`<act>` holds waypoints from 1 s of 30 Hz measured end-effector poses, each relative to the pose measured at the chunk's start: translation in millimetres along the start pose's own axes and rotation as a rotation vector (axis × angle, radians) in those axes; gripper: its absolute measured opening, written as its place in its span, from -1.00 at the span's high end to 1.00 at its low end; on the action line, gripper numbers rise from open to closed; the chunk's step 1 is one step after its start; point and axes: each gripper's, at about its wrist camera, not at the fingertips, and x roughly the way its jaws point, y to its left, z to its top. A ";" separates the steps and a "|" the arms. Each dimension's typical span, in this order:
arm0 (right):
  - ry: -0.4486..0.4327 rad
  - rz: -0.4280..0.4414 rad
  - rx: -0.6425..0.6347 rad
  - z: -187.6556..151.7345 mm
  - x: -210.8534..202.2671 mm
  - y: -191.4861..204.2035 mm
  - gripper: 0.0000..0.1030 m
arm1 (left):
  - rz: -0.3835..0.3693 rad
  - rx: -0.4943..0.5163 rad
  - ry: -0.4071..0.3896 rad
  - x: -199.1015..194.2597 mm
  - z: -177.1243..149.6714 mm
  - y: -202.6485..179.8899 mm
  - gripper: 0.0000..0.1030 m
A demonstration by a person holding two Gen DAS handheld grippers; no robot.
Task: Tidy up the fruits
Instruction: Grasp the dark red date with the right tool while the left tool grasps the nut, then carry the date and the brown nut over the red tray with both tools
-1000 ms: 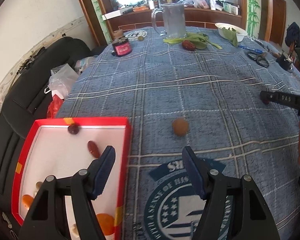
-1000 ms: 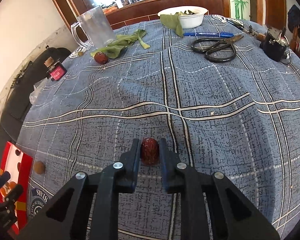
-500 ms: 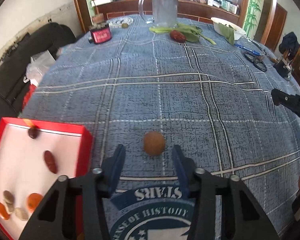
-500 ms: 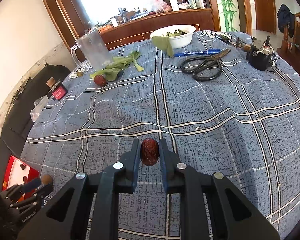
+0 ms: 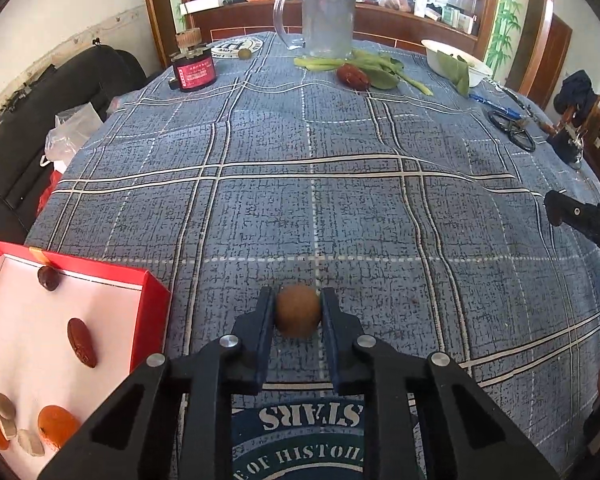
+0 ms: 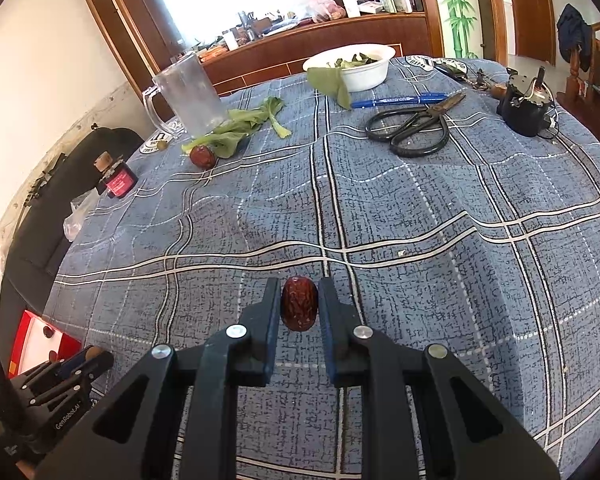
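Note:
My left gripper [image 5: 298, 310] is shut on a round brown fruit [image 5: 298, 312] low over the blue plaid tablecloth [image 5: 340, 200]. To its left lies a red box [image 5: 148, 300] with a white inside, holding red dates [image 5: 82, 342], a dark fruit [image 5: 48, 278] and orange pieces [image 5: 56, 424]. My right gripper [image 6: 299, 308] is shut on a wrinkled red date [image 6: 299, 309], held above the cloth. Another red date [image 5: 353, 76] [image 6: 202, 156] rests by the green leaves at the far side. The red box [image 6: 32, 340] and the left gripper [image 6: 88, 360] show at the lower left of the right wrist view.
A clear plastic jug [image 5: 328, 20], green leaves [image 5: 380, 68], a white bowl [image 6: 352, 66], black scissors [image 6: 416, 126], a blue pen [image 6: 400, 100], a small red-labelled jar [image 5: 194, 70] and a black device [image 6: 524, 108] stand along the far half. A dark sofa [image 5: 40, 120] borders the left edge.
My left gripper moved right from over the red box to the round brown fruit and shut on it. The right gripper keeps its date and has lifted and tilted slightly.

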 end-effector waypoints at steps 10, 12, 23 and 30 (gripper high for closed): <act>-0.069 0.054 -0.014 -1.3 -15.8 8.6 0.61 | 0.093 0.039 -0.166 -64.0 -4.6 -4.2 0.58; -0.084 0.070 -0.021 -1.1 -19.1 11.4 0.60 | 0.099 0.043 -0.196 -77.8 -5.5 -2.8 0.58; -0.097 0.308 0.015 -23.3 -53.1 50.6 0.60 | 0.116 0.044 -0.325 -140.4 -23.3 21.4 0.58; -0.062 0.405 -0.023 -62.4 -75.0 104.8 0.59 | 0.104 0.006 -0.349 -154.9 -35.9 45.5 0.58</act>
